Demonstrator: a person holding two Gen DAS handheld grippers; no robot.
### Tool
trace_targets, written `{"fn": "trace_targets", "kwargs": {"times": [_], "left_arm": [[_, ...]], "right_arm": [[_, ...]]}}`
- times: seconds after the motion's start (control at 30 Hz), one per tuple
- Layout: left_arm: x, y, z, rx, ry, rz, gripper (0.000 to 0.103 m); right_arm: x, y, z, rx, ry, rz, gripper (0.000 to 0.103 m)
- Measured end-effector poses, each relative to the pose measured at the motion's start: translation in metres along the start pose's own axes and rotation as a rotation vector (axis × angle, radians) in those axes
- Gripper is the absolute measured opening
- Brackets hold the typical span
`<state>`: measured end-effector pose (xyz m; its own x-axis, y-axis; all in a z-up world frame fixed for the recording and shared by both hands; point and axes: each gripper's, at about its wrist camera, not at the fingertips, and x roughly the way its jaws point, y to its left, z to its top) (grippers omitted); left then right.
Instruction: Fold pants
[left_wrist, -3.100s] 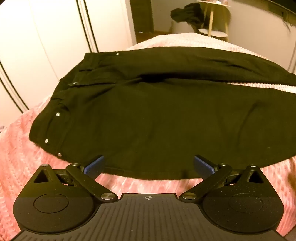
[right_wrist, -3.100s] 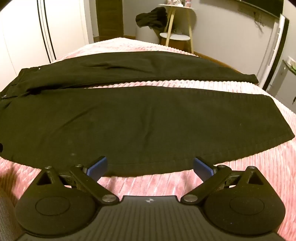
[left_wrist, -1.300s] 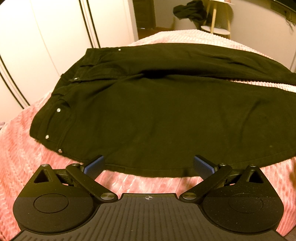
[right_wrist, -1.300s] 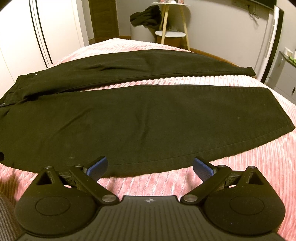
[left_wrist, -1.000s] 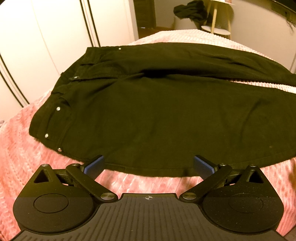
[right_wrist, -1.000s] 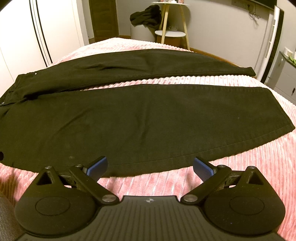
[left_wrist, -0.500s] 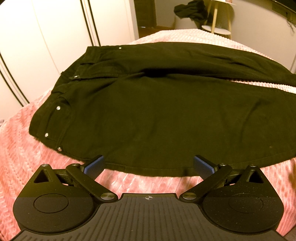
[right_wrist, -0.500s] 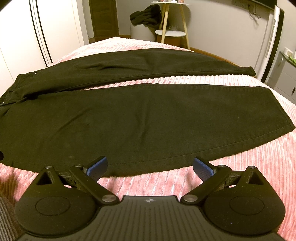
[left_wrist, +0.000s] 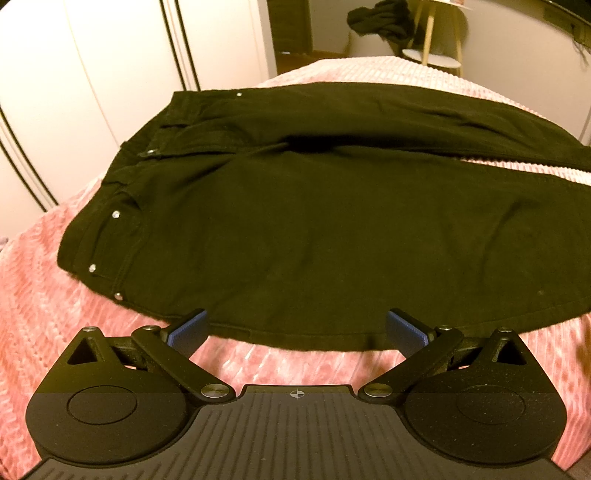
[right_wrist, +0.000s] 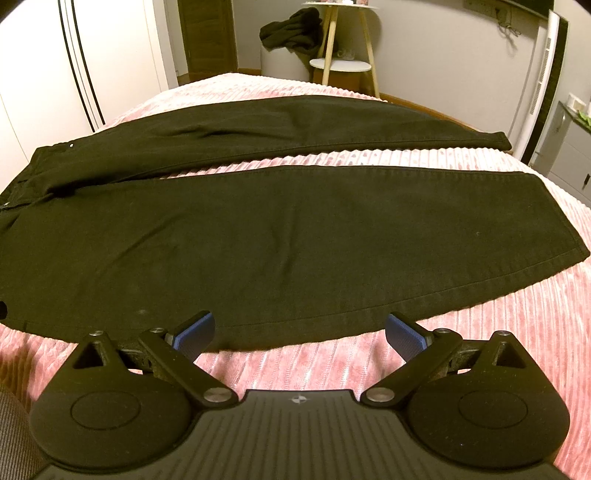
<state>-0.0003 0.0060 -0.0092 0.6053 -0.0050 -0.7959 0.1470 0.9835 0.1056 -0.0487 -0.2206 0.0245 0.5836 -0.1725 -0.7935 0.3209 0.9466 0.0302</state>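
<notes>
Black pants (left_wrist: 314, 221) lie flat and spread out on a pink ribbed bedspread (left_wrist: 44, 295), waistband to the left, both legs running right. In the right wrist view the near leg (right_wrist: 295, 240) and far leg (right_wrist: 295, 125) lie apart with a pink strip between them. My left gripper (left_wrist: 295, 328) is open and empty, just above the near edge of the pants by the hip. My right gripper (right_wrist: 299, 332) is open and empty, at the near edge of the near leg.
White wardrobe doors (left_wrist: 74, 74) stand to the left. A small wooden side table (right_wrist: 340, 44) and a pale basket with dark clothes (right_wrist: 291, 33) stand beyond the bed. A white cabinet (right_wrist: 569, 147) is at the right.
Both grippers stay open and nearly still. The left view has shifted very slightly, with the pants a touch higher in frame.
</notes>
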Motion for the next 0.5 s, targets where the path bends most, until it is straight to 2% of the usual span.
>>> {"fn": "trace_targets", "kwargs": {"times": [0.5], "left_arm": [[0.0021, 0.0025, 0.0016, -0.002, 0.012, -0.017, 0.103]], "right_arm": [[0.0021, 0.0058, 0.0002, -0.016, 0.034, -0.013, 0.099]]}}
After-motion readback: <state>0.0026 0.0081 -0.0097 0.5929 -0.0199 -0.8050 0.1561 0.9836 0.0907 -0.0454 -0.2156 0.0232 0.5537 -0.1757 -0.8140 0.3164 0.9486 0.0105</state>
